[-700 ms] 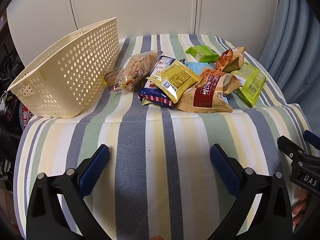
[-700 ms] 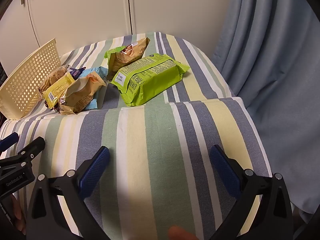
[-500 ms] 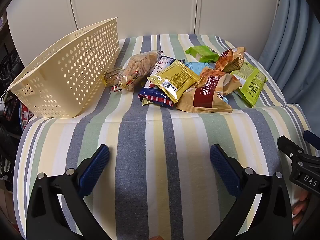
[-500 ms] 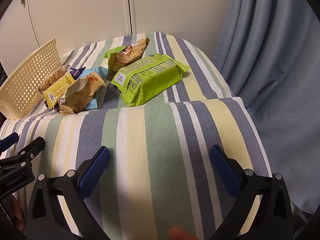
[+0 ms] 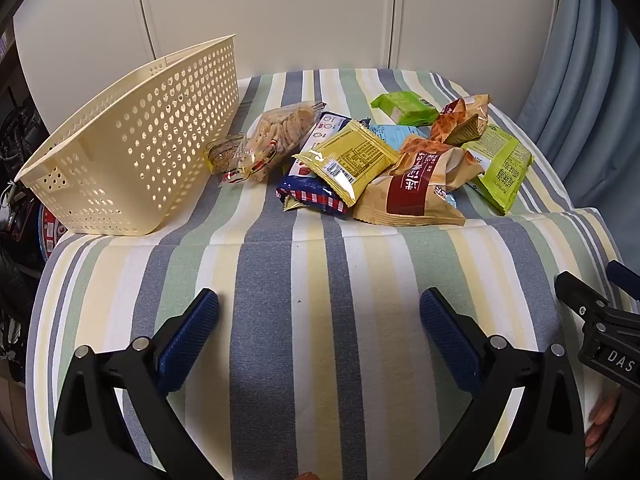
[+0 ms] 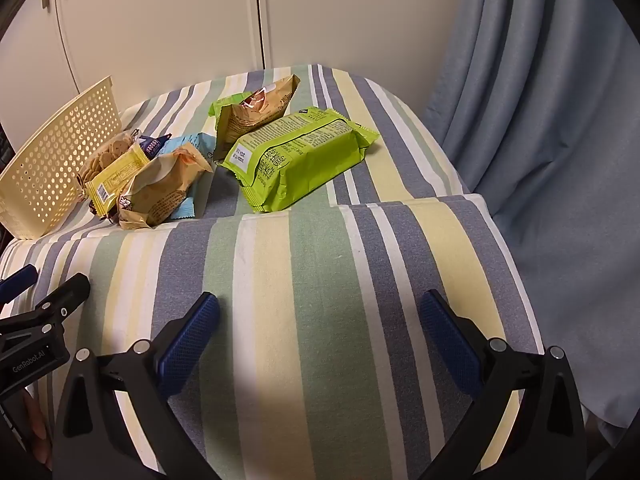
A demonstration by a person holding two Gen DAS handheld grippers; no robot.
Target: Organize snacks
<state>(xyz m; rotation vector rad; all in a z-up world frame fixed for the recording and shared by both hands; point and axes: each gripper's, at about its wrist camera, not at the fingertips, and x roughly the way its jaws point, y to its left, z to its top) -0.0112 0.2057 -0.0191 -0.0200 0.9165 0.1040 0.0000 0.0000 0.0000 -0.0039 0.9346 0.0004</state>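
A heap of snack packets lies on the striped cloth: a clear bag of crackers (image 5: 280,136), a yellow packet (image 5: 348,160), a tan and red bag (image 5: 412,192), a lime-green pack (image 5: 502,168) (image 6: 296,160) and several more. A cream perforated basket (image 5: 132,160) (image 6: 52,168) stands at the left, empty as far as I can see. My left gripper (image 5: 320,320) hovers open over the near part of the cloth, well short of the heap. My right gripper (image 6: 320,320) is open too, nearest the lime-green pack, with nothing between its fingers.
A blue curtain (image 6: 540,120) hangs at the right, white cupboard doors (image 5: 280,12) stand behind. The striped table (image 5: 312,272) drops off at its near and right edges. Dark clutter (image 5: 16,184) sits left of the basket. Each gripper shows at the other view's edge.
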